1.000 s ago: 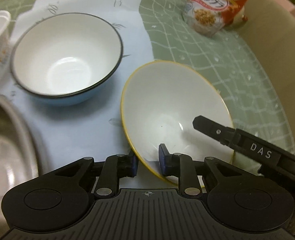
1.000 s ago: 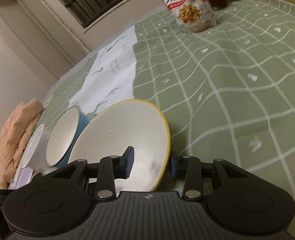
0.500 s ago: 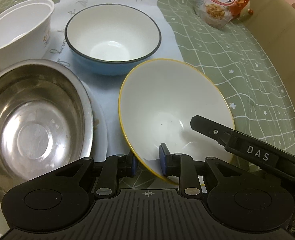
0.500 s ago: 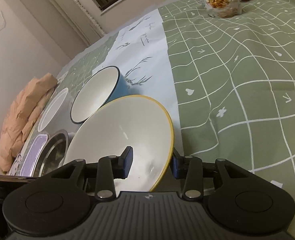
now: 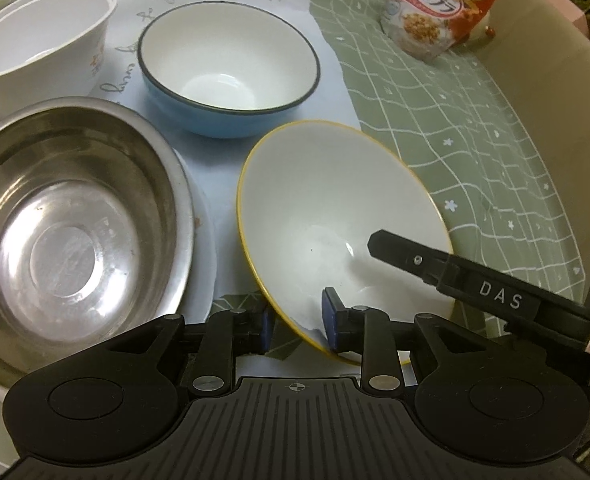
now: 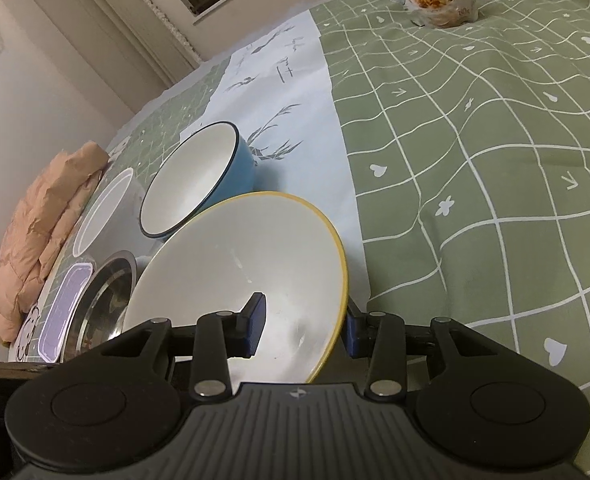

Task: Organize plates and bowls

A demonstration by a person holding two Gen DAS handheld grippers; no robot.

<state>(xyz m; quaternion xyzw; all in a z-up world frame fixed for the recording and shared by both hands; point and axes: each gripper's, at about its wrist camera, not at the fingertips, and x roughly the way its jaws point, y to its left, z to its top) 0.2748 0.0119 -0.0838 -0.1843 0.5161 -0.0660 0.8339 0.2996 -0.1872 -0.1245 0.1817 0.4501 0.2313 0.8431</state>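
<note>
Left to right across the table. At 9 o'clock in the left wrist view a steel bowl (image 5: pixel 75 216) is now seen in full; a second ago only its edge showed, so the yellow-rimmed bowl (image 5: pixel 335 216) has been carried toward the gathered dishes. At 11 o'clock a white tub (image 5: pixel 43 40) is noted, at 12 o'clock the blue bowl (image 5: pixel 231 68).

The yellow-rimmed bowl is held tilted at centre, its near rim between the pads of the left gripper (image 5: pixel 297 322). These jaws have just been opening: a gap is now seen between the left pad and the rim, so that grip is judged released. The bowl's opposite rim is pinched by the right gripper (image 6: pixel 301 322), jaws narrow, one pad inside and one outside the wall. A handover to one gripper is judged under way, with setting down or nesting not yet done.

Count: bowls four (steel, white, blue, yellow-rimmed); one white plate is partly seen under the steel bowl; one cereal bag (image 5: pixel 439 4) at 1 o'clock.
</note>
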